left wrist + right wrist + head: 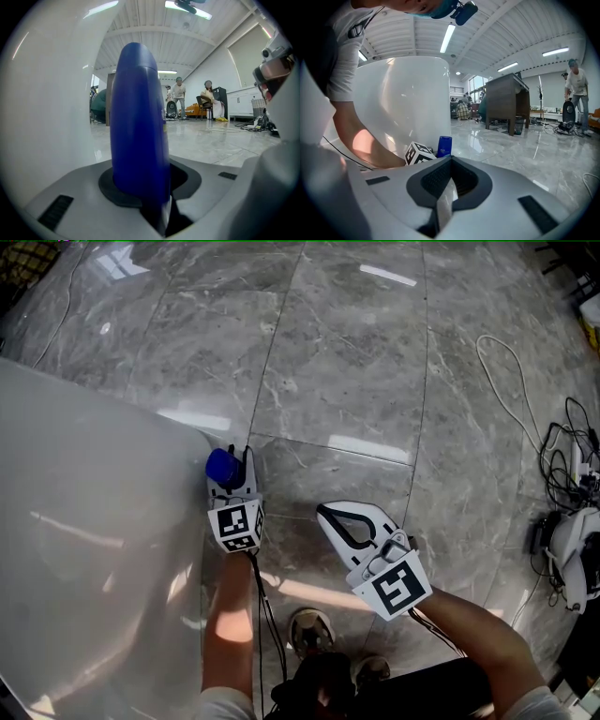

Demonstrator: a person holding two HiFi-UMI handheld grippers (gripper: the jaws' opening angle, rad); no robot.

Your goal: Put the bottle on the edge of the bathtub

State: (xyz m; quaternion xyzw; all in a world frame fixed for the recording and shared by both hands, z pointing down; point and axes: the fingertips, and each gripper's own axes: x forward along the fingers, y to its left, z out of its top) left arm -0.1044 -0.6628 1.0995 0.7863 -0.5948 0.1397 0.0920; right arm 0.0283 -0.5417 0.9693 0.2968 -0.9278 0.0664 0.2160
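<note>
The blue bottle (222, 467) stands upright low down, right at the foot of the white bathtub (84, 521), between the jaws of the left gripper (234, 486). In the left gripper view the bottle (138, 122) fills the middle. The jaws stand about half open and pressed against its sides, so it is held. The right gripper view shows the bottle (444, 146) down near the grey tiled floor (525, 145), just beside the curved outer wall of the bathtub (408, 103). I cannot tell whether its base rests on the floor or hangs just clear of it. The tub's rim is well above the bottle in that view.

The right gripper (330, 517) hovers to the right of the left one, apart from the bottle. Its jaws are together with nothing between them. Further right, cables (511, 381) trail over the floor.

The grasp looks made and the lift not yet done. The next move, as I judge it, calls for raising the bottle beside the tub's wall. It should stay upright and clear of the bulging side until its base is above the rim. Then it goes inward onto the edge and is set down flat before the jaws let go.
</note>
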